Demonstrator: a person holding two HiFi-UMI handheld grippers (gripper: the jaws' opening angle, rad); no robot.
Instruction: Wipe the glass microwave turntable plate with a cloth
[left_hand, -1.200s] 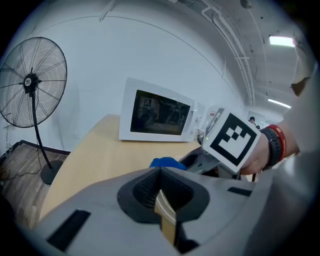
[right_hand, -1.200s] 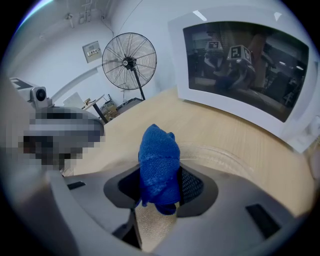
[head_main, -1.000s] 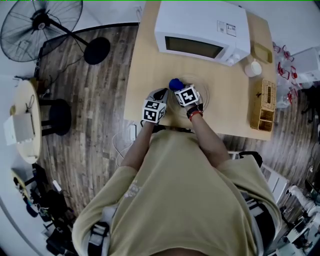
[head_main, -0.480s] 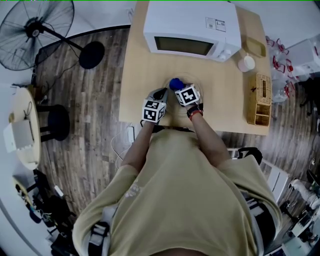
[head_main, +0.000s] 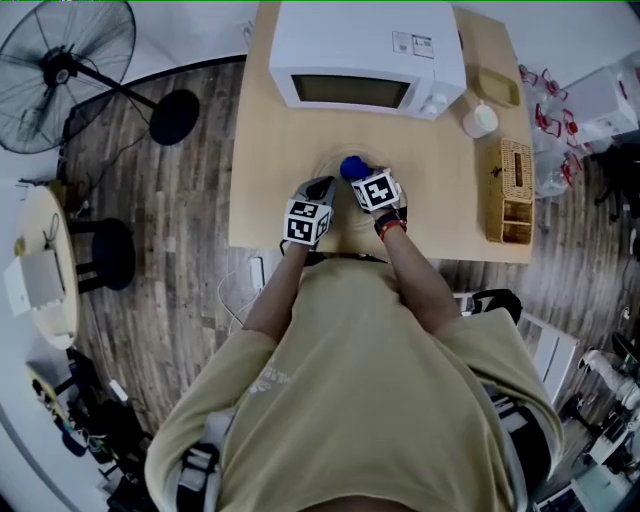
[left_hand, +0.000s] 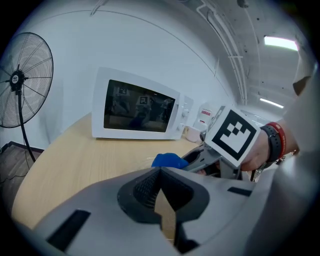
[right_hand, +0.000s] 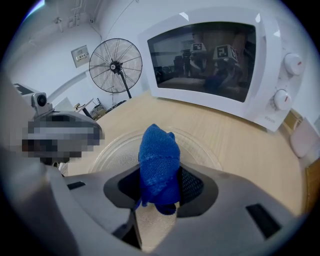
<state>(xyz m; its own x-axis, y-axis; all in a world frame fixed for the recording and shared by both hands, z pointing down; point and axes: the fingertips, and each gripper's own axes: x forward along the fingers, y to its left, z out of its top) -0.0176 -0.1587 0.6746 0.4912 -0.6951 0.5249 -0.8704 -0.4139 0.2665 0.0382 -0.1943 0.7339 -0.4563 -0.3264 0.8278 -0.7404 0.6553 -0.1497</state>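
Black fan stands on the floor at far left, well apart from the table.

Left gripper: jaws drawn together, tips meeting, nothing seen between them. In the head view it sits near the table's front edge, just left of the plate. Whether it touches the plate's rim cannot be told.

Plate: clear glass, round, flat on the tabletop in front of the microwave, whose door is closed.

Cloth: blue, bunched into an upright wad, its top poking out past the jaw tips over the middle of the plate. In the head view it shows as a blue spot just ahead of the right gripper's marker cube.

Right gripper: jaws clamped on the cloth from both sides, parted only by the wad's thickness. It lies just beside the left gripper.

Right of the microwave: a white cup, then a wicker box at the table's right edge.
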